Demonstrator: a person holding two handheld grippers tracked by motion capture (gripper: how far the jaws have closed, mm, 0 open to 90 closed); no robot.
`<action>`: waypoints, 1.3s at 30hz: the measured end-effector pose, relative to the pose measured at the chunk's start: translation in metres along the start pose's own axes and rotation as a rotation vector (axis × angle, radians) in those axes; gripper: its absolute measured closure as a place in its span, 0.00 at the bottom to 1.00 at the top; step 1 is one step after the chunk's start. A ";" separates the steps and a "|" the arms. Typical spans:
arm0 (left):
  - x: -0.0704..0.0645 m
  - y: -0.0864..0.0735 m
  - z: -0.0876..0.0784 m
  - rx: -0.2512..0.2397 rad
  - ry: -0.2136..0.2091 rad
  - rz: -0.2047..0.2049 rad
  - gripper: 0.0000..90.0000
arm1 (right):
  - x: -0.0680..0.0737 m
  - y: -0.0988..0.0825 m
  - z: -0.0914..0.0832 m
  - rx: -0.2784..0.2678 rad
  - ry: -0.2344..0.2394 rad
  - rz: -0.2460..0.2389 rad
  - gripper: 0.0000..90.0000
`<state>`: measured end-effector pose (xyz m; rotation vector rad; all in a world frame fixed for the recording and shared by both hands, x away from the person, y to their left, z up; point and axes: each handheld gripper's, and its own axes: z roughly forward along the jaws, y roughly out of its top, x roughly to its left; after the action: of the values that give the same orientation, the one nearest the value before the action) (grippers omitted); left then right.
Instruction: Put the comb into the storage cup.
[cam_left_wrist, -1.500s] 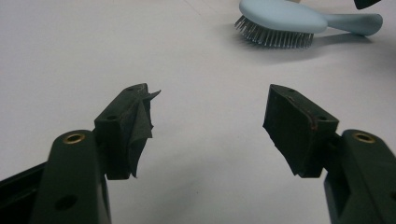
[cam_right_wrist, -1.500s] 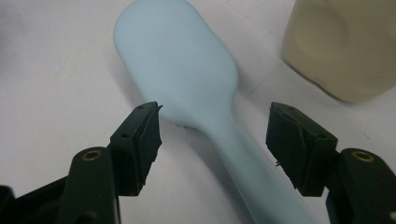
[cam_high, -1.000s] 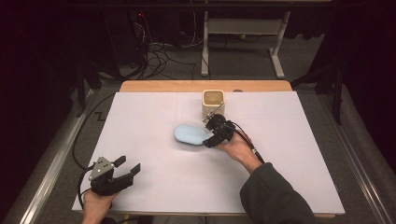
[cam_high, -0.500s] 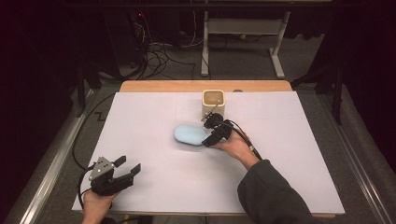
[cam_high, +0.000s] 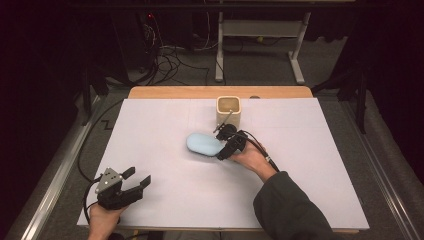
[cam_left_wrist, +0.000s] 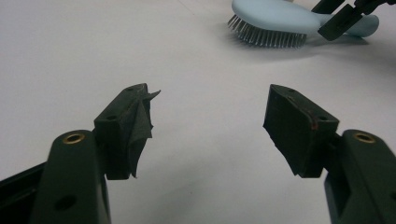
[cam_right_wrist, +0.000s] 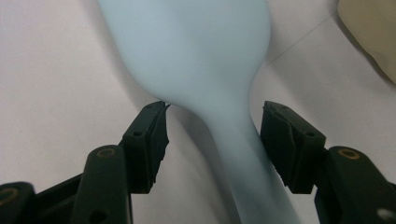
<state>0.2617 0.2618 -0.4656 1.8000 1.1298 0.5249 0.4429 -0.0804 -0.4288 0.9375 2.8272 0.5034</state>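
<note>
Your right gripper (cam_high: 226, 144) is at the handle of the light blue hairbrush (cam_high: 204, 144), which lies with its bristles down on the white sheet (cam_high: 310, 165) near the middle of the table, just in front of the small beige cup (cam_high: 229, 109). In the right gripper view the handle (cam_right_wrist: 233, 140) passes between the two jaws; the jaws have just been closing around it, but there is a gap on the left side, and on the right side the pad (cam_right_wrist: 280, 140) is very near the handle, so the brush is not yet clamped. Your left gripper (cam_high: 131, 186) is well apart from the brush, at the near left corner of the sheet, and its jaws stand open with nothing between them. From the left gripper view you see the brush (cam_left_wrist: 275, 21) far away, with the bristles resting on the sheet.
</note>
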 end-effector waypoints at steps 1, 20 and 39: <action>0.000 0.000 0.000 0.000 0.000 0.000 0.36 | 0.000 0.000 0.000 0.000 0.000 0.000 0.48; -0.001 0.001 -0.002 -0.013 0.005 0.003 0.37 | 0.004 0.004 0.011 0.055 -0.030 0.009 0.64; -0.001 0.001 -0.002 -0.014 0.007 0.000 0.37 | 0.008 0.011 0.011 0.098 -0.025 -0.023 0.78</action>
<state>0.2603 0.2618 -0.4642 1.7870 1.1285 0.5379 0.4449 -0.0645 -0.4354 0.9196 2.8601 0.3505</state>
